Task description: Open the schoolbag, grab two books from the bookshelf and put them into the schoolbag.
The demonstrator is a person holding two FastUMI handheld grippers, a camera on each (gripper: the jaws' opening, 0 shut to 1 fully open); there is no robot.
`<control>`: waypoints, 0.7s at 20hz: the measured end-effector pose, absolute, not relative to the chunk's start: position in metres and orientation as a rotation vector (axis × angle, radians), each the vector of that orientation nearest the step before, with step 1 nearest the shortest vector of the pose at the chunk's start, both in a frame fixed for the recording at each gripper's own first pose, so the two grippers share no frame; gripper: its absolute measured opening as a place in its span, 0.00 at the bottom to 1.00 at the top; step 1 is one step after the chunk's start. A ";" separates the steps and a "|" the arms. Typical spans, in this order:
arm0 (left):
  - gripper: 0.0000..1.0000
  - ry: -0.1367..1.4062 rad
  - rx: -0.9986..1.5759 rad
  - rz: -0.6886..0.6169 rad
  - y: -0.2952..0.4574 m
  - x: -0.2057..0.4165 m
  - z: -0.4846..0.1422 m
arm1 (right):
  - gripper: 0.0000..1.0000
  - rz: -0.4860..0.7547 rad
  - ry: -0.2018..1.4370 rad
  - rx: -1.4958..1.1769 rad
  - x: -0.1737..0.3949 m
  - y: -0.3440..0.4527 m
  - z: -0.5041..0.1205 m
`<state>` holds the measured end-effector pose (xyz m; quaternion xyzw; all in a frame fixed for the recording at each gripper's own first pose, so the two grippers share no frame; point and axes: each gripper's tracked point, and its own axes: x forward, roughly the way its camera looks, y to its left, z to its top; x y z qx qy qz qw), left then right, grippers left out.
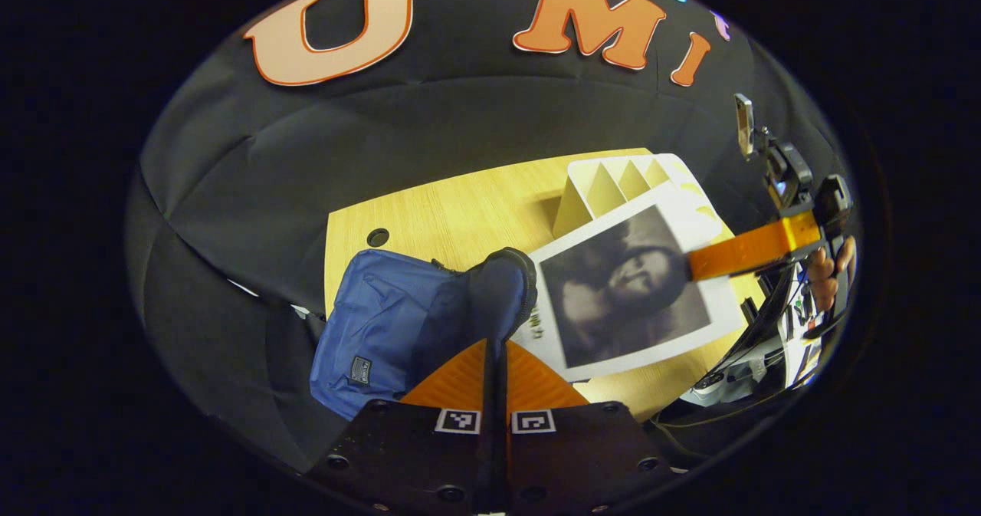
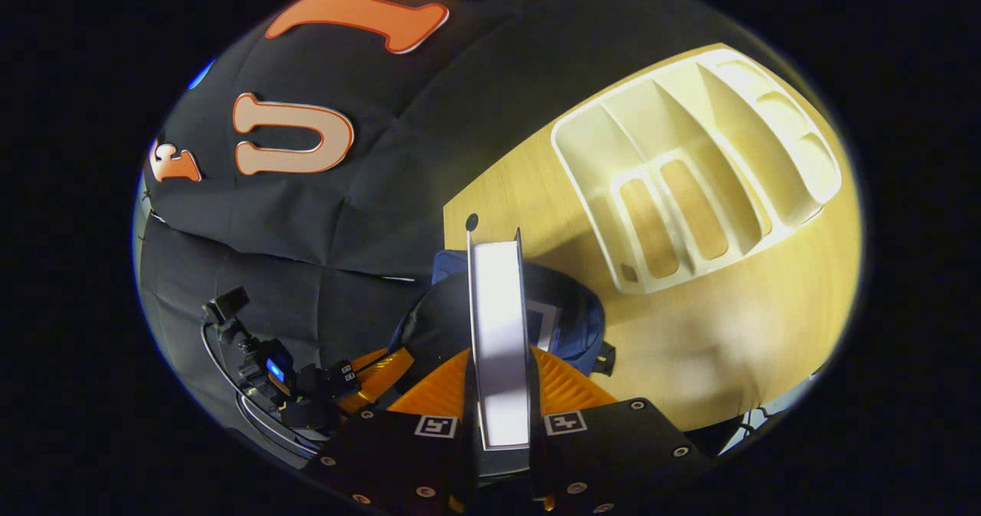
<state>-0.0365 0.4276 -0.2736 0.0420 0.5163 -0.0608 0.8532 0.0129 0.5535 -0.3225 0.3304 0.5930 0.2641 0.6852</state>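
The blue schoolbag (image 1: 383,324) lies on the wooden table (image 1: 444,217), and its dark mouth edge is pulled up. My left gripper (image 1: 494,343) is shut on that edge. A white book with a dark photo cover (image 1: 628,294) hangs tilted beside the bag, one corner at the bag's mouth. The right gripper (image 1: 693,264) holds it by its far edge. In the right gripper view the book (image 2: 497,309) stands edge-on between my right gripper (image 2: 500,351), right over the open bag (image 2: 571,317). A pale flat thing (image 2: 546,323) shows inside the bag.
The cream bookshelf rack (image 2: 690,163) lies on the table beyond the bag, and its slots look bare; it also stands behind the book (image 1: 613,182). A hand (image 1: 824,278) holds the right gripper. A small dark hole (image 1: 378,237) marks the table near the bag.
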 end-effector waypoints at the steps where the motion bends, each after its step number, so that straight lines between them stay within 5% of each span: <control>1: 0.01 1.085 0.089 -0.127 0.427 -0.036 -0.273 | 0.27 0.587 1.332 0.731 0.009 0.561 -0.332; 14: 0.01 1.073 0.135 -0.170 0.405 -0.039 -0.271 | 0.26 0.587 1.277 0.932 -0.008 0.671 -0.391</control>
